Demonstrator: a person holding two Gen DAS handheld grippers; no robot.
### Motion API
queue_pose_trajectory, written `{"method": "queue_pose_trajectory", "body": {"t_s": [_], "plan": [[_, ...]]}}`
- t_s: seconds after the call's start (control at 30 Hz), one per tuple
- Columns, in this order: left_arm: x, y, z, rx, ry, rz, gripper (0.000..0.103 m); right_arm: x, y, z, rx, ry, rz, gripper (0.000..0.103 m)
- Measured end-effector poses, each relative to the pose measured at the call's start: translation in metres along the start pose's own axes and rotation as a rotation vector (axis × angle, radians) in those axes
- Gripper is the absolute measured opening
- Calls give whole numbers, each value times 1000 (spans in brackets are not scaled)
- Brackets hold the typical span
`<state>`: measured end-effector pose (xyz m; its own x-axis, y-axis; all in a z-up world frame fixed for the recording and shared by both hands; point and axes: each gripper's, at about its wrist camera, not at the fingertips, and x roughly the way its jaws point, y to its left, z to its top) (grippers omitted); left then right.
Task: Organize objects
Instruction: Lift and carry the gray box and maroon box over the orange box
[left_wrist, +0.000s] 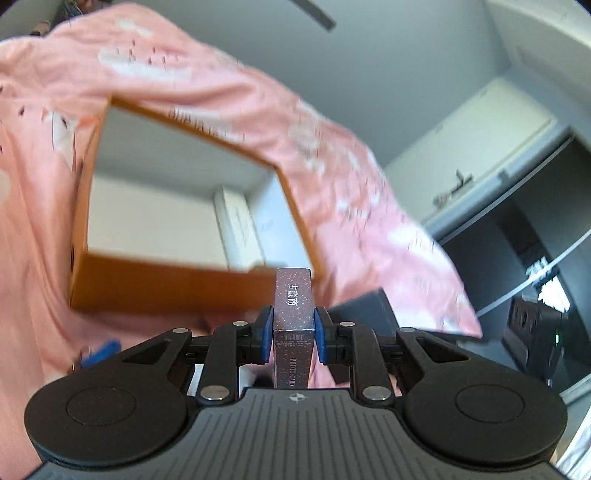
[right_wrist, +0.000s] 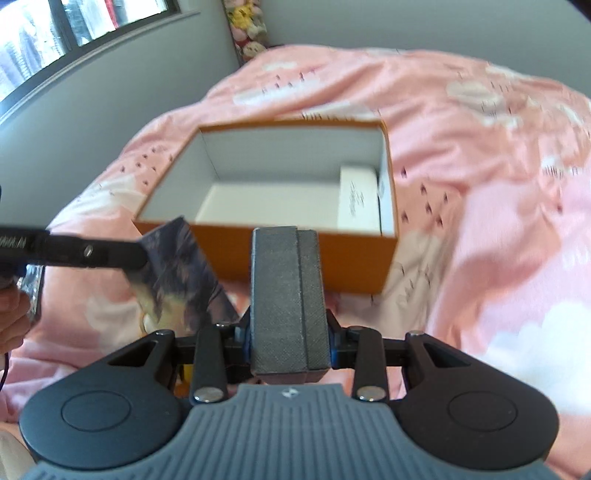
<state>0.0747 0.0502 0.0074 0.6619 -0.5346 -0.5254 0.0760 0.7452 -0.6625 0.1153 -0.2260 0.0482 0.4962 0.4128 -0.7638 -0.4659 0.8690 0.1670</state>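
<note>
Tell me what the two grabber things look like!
Each gripper, left and right, has black linkage arms with silver rivets, two round black discs, a ribbed grey body bearing a small round logo, and blue pads on its fingers.

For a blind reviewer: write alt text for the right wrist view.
The right gripper is shut on a grey textured case, held before an open orange box on a pink bedspread. At left, the left gripper holds a dark photo-card box.
</note>
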Motion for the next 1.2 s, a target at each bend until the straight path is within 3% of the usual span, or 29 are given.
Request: {"method": "queue_pose_trajectory", "body": {"t_s": [0.13,0.37,0.63,0.87,1.2], "plan": [[-7,7,22,-61,-76,-24,25,-9,10,22,-44,-58,7,36],[-10,20,53,-96,-180,4,25,-12,16,62,-51,-154,43,36],[0,46,76,-143,-230,77,25,28,6,102,49,-181,68,36],[26,66,82,-159,-206,140,25,94,-14,111,166,-53,82,36],[56,68,83,-85,-162,226,25,172,-33,99,305,154,151,36]]}}
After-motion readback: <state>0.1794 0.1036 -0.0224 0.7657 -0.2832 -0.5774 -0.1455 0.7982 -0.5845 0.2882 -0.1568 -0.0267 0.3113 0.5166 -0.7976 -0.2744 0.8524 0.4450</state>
